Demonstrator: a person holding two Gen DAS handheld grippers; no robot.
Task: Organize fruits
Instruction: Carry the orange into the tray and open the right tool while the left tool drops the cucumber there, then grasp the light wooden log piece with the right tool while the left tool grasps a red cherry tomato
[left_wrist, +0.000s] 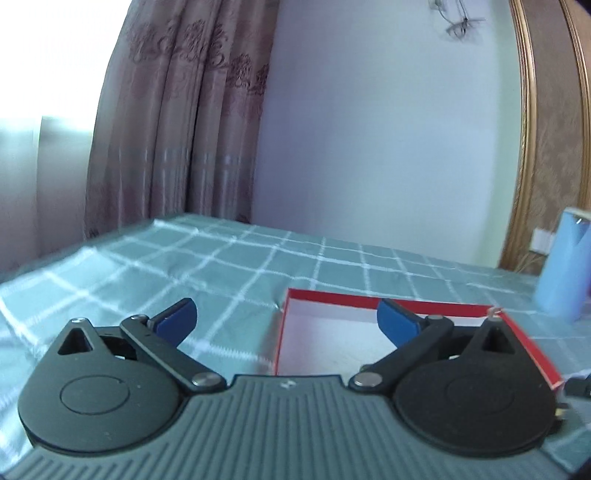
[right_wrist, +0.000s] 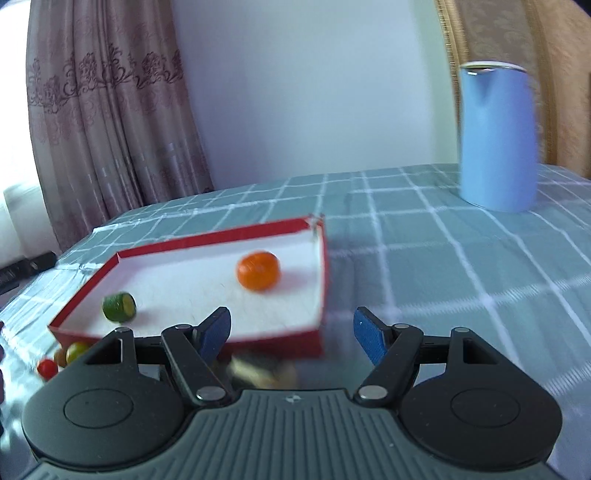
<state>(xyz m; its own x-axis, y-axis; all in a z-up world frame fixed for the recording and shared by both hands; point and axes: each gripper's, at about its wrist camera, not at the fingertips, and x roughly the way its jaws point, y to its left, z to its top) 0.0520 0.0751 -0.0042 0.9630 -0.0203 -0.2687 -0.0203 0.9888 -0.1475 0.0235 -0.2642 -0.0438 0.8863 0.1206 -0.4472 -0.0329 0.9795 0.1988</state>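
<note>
A shallow red box with a white floor (right_wrist: 184, 291) lies on the checked tablecloth. An orange (right_wrist: 258, 275) rests toward its far right, and a short green cucumber piece (right_wrist: 119, 307) lies at its left. Small red and yellow-green tomatoes (right_wrist: 61, 360) sit on the cloth outside the box's near left corner. A blurred pale object (right_wrist: 262, 369) lies just below the box's front wall. My right gripper (right_wrist: 291, 334) is open above that front wall with nothing between its blue pads. My left gripper (left_wrist: 286, 321) is wide open and empty over the box's (left_wrist: 314, 343) left corner.
A tall light-blue jug (right_wrist: 496, 136) stands on the cloth at the far right; the left wrist view has the jug (left_wrist: 565, 262) at its right edge. Curtains and a pale wall lie behind the table. A dark object (right_wrist: 26, 267) lies beyond the table's left edge.
</note>
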